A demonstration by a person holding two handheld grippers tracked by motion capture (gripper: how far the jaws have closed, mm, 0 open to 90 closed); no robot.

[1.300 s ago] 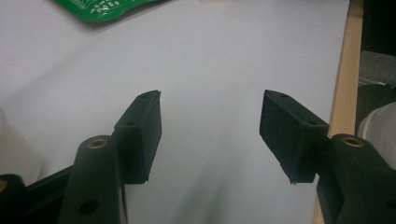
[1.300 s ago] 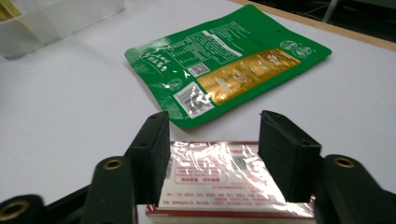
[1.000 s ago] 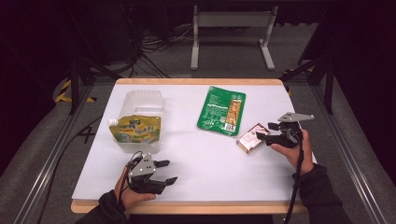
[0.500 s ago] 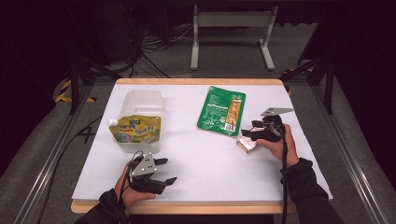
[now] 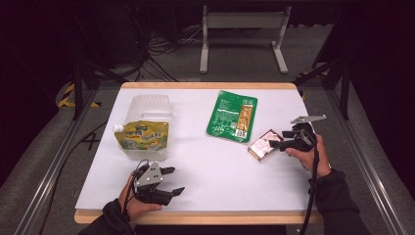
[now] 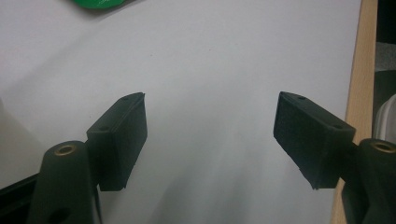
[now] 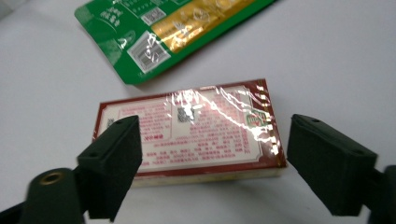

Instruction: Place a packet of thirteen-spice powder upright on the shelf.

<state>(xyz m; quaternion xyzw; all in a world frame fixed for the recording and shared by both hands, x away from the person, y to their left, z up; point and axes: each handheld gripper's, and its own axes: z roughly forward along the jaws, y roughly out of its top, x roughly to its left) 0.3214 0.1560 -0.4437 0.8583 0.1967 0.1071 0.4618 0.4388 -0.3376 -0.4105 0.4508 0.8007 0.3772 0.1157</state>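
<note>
**Right gripper lined up on the small red box, not yet gripping**

Right gripper (image 5: 283, 142) sits at about 3 o'clock on the table (image 5: 205, 161), jaws spread wide and empty. In the right gripper view they straddle the red wrapped box (image 7: 189, 135), one jaw at each short end, neither clearly touching. The box lies flat, just off the lower right corner of the green packet (image 5: 233, 115), near it but apart as far as I can tell.

Likely step: pick up the box. To do it well, drop the jaws lower so the pads meet the box's side walls and not only the top edge. Keep the box centred between them, then close evenly. The shiny film wrap looks slippery, so a firm, square grip seems wise. Lift straight up.

Left gripper (image 5: 164, 181) rests at about 7 o'clock near the front edge, jaws also apart and holding nothing, with bare table between them in the left gripper view.

Around: a yellow-green spouted pouch (image 5: 143, 135) at about 10 o'clock leans on a clear plastic container (image 5: 149, 106). Both are well apart from the box. The only near obstacle is the green packet's corner. A jaw pushed too far forward could nudge it.
</note>
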